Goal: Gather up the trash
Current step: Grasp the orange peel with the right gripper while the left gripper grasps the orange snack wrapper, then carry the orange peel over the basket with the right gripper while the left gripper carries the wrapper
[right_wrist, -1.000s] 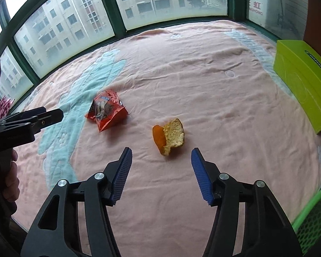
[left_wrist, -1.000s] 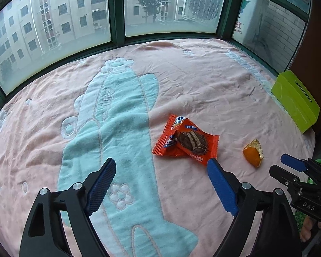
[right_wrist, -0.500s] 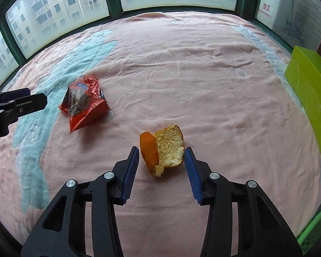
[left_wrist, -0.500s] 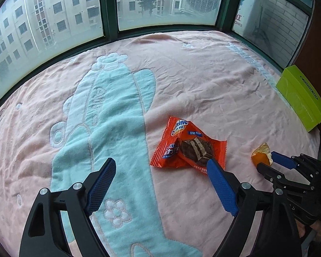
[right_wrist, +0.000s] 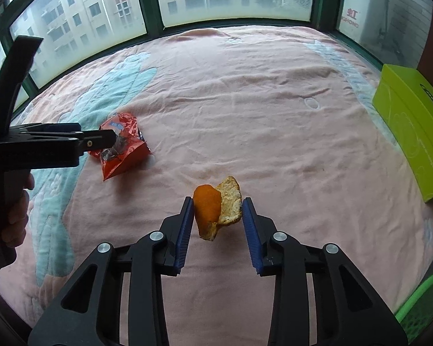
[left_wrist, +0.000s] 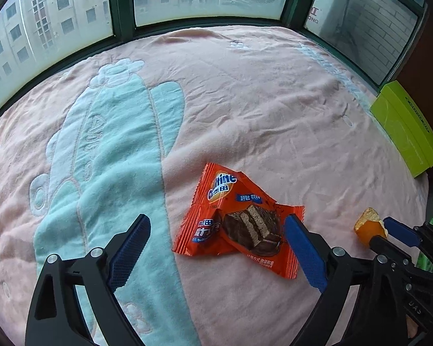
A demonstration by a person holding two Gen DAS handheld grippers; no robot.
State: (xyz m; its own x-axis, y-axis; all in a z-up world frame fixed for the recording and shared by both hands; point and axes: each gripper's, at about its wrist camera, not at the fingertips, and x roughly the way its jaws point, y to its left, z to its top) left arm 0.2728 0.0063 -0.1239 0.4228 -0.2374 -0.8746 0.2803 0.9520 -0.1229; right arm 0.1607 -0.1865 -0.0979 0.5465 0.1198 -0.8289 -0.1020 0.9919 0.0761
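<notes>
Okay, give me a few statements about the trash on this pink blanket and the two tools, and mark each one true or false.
1. The right tool is shut on the orange peel. True.
2. The left tool has the red snack wrapper clamped. False: its jaws stand wide and are opening, with the wrapper lying between them.
3. The green box lies at the blanket's right edge. True.
4. The wrapper lies on top of the peel. False: they lie apart.

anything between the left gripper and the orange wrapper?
Nothing visible. The left gripper is opening over the orange wrapper on bare pink blanket; the orange peel sits apart, pinched in the right gripper.
</notes>
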